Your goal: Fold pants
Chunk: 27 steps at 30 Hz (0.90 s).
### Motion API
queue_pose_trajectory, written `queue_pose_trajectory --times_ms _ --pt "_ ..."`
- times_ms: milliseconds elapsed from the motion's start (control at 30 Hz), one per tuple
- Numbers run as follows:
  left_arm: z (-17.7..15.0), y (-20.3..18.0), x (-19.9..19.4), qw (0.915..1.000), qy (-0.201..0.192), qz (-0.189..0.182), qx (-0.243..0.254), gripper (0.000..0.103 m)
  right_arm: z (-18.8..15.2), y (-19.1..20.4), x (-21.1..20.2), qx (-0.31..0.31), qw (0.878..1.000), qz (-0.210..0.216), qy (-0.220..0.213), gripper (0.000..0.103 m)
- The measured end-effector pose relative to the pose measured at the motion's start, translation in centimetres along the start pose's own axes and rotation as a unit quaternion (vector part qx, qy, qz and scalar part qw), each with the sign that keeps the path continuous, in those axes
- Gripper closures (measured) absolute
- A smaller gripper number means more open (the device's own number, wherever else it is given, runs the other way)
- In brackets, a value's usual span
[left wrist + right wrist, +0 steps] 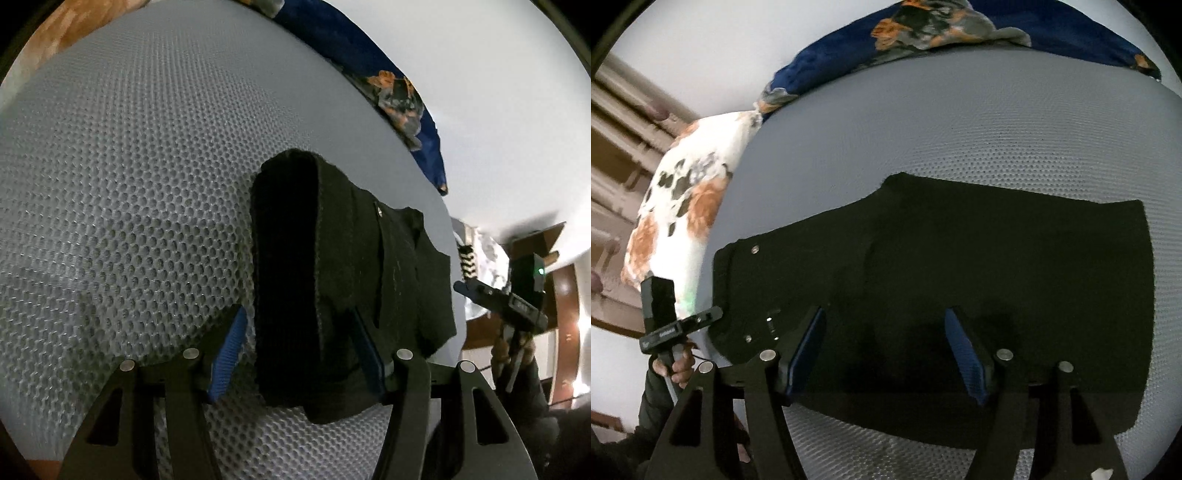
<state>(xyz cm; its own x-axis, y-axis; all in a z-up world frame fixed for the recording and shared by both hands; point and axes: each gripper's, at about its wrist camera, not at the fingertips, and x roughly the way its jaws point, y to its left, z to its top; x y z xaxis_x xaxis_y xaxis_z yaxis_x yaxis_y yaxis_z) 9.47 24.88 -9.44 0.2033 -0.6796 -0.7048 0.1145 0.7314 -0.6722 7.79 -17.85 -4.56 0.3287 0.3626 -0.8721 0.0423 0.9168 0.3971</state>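
Left gripper [299,350]: blue pads spread, folded end of the black pants [332,277] lying between them; left pad clear of the cloth, right pad's contact unclear. Right gripper [886,354]: pads spread above the cloth, nothing pinched.

Pants [960,277]: black, matte, folded into a long flat band lying across the grey honeycomb-mesh mattress [997,129]. Waistband end toward the mattress edge, with small metal rivets and a button [755,250]. Folded end shows a raised, doubled layer with faint stitching.

Beyond: white floral pillow [683,206] at the mattress edge; dark blue floral blanket [923,33] along the far side.
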Motion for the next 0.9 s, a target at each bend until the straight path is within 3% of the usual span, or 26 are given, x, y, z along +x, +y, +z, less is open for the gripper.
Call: queue_pose_trajectory --times_ms 167,333,467,700,900 --pt "0.4 0.6 -0.1 0.9993 -0.002 -0.036 -0.002 0.044 0.9 0.1 0.9 0.007 1.0 -0.025 0.008 0.038" --pt "1.0 1.6 0.1 0.9968 0.011 -0.077 -0.021 0.044 1.5 1.2 1.7 -0.004 0.999 -0.031 0.013 0.038" --pt "2.7 1.2 0.9 0.9955 0.023 -0.092 -0.007 0.044 1.8 1.9 2.3 -0.012 0.999 -0.031 0.016 0.038" --pt "4.4 0.3 2.4 0.9953 0.025 -0.093 0.003 0.045 1.9 1.6 1.5 -0.008 1.0 -0.028 -0.001 0.038" --pt "4.2 -0.9 2.8 0.9983 0.011 -0.053 -0.018 0.056 2.1 -0.1 0.5 0.018 0.999 -0.022 -0.023 0.038"
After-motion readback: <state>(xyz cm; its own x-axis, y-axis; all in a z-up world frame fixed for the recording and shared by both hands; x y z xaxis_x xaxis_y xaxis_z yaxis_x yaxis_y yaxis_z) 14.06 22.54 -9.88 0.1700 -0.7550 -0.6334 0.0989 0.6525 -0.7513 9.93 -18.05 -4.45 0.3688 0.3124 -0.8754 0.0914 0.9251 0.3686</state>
